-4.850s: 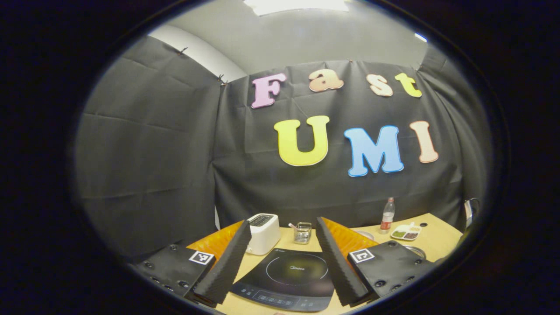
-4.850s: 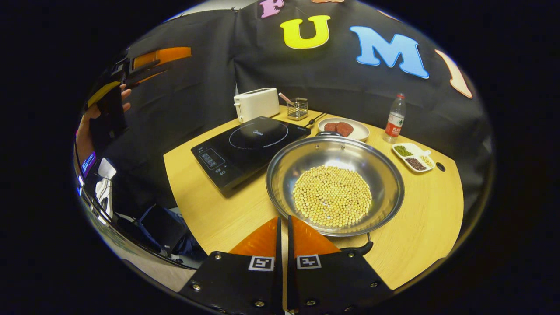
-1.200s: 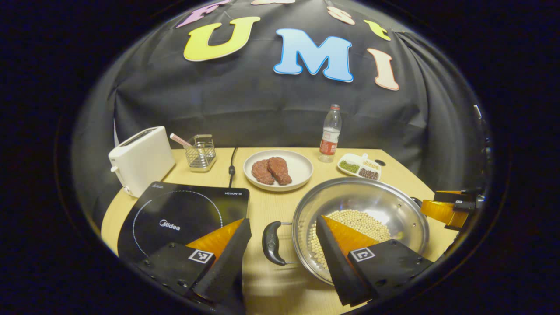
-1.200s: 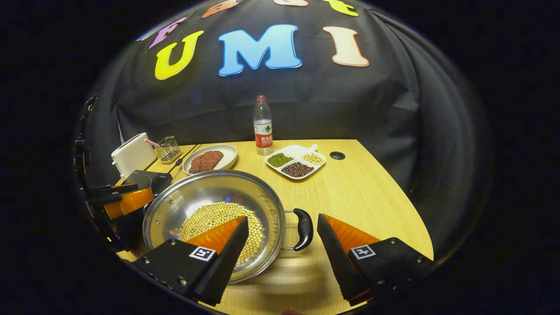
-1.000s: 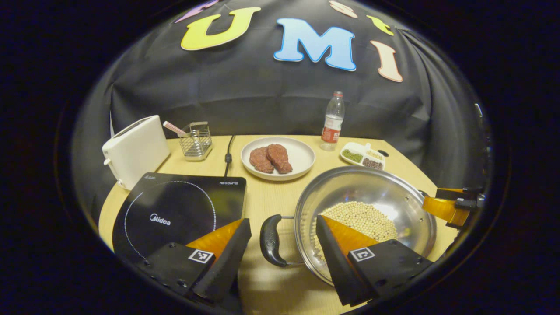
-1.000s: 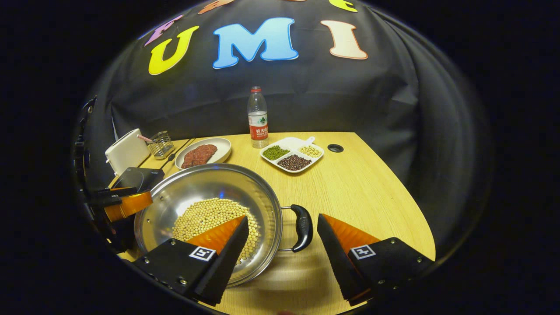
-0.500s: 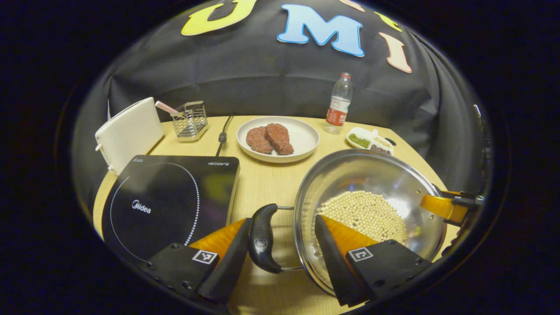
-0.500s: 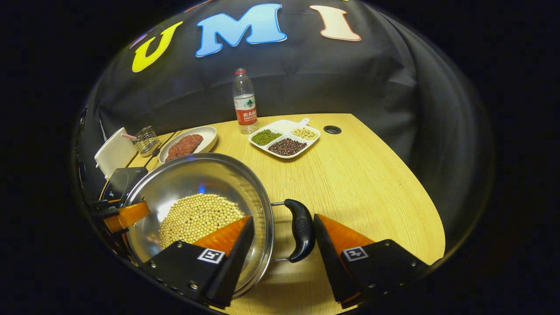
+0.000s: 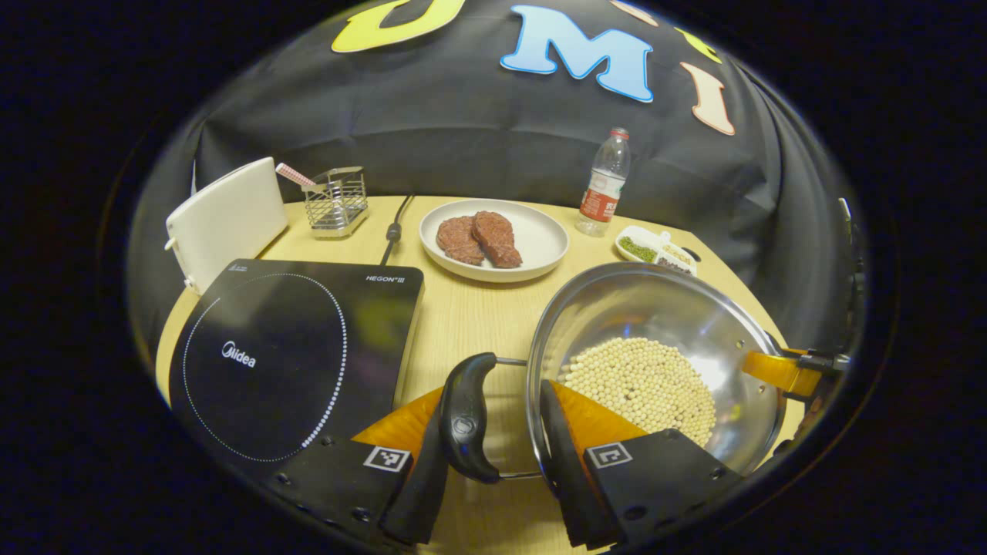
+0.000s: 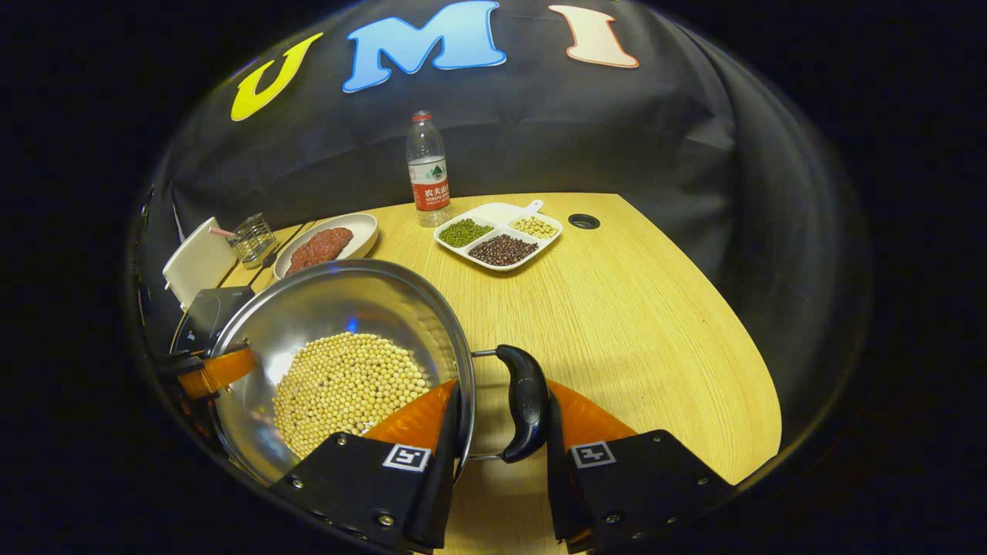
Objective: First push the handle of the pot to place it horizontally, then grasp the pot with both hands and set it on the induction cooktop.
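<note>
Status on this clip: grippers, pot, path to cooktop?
Left gripper and right gripper closing around pot handles. Pot on table. Induction cooktop bare, nothing between.

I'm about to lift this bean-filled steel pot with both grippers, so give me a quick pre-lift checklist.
1. Left gripper straddles the round steel pot's black handle and rim: ok.
2. Right gripper straddles the opposite black handle and rim: ok.
3. Both grips pressing firmly: cannot tell.
4. Black induction cooktop top bare: ok.
5. Yellow soybeans sit well below rim: ok.
</note>
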A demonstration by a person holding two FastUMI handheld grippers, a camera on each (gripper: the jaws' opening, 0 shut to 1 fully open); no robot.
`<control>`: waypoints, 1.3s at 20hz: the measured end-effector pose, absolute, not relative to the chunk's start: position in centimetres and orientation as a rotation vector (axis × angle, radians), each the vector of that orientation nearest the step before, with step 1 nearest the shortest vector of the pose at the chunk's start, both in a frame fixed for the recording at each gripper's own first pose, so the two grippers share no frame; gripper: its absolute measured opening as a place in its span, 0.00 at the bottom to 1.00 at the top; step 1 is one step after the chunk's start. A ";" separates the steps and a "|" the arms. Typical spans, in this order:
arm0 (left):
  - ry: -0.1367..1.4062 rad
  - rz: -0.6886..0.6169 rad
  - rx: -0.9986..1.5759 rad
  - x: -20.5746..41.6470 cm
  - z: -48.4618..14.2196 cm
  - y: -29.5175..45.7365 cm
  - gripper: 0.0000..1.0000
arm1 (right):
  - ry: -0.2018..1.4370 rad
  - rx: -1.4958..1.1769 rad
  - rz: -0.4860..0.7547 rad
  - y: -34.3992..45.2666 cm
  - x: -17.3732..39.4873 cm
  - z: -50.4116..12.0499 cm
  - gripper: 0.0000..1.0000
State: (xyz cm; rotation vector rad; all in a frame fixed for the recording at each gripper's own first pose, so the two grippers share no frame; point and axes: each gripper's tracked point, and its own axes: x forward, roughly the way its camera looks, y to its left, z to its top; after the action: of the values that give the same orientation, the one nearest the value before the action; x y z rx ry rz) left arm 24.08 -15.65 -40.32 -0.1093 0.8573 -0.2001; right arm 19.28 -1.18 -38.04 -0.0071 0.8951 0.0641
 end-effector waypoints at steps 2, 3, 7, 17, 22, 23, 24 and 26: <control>0.851 -0.208 -0.119 24.3 -40.2 -15.7 0.63 | 0.897 -0.015 0.057 -1.1 19.2 -37.8 0.51; 0.846 -0.210 -0.122 24.4 -40.0 -15.8 0.65 | 0.902 -0.011 0.051 -1.2 19.2 -37.8 0.52; 0.805 -0.221 -0.120 24.9 -38.5 -15.7 0.60 | 0.882 -0.014 0.040 -1.4 19.2 -36.1 0.51; 0.744 -0.196 -0.136 24.9 -33.9 -11.9 0.61 | 0.833 -0.023 0.052 2.1 18.8 -31.8 0.51; 0.729 -0.162 -0.137 24.7 -32.8 -7.6 0.65 | 0.824 -0.017 0.082 6.0 18.4 -30.9 0.51; 0.726 -0.158 -0.134 24.6 -32.6 -6.7 0.64 | 0.825 -0.015 0.087 6.8 18.4 -30.7 0.51; 0.723 -0.152 -0.133 24.6 -32.4 -5.8 0.68 | 0.825 -0.013 0.092 7.7 18.3 -30.7 0.51; 0.716 -0.142 -0.134 24.5 -32.0 -3.9 0.64 | 0.823 -0.008 0.101 9.4 18.1 -30.6 0.51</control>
State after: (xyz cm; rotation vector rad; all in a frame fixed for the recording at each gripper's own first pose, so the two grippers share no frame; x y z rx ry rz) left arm 24.49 -3.94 -32.03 -0.1335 0.7163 -0.1420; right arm 18.10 9.44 -30.60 -0.0085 0.8232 0.1009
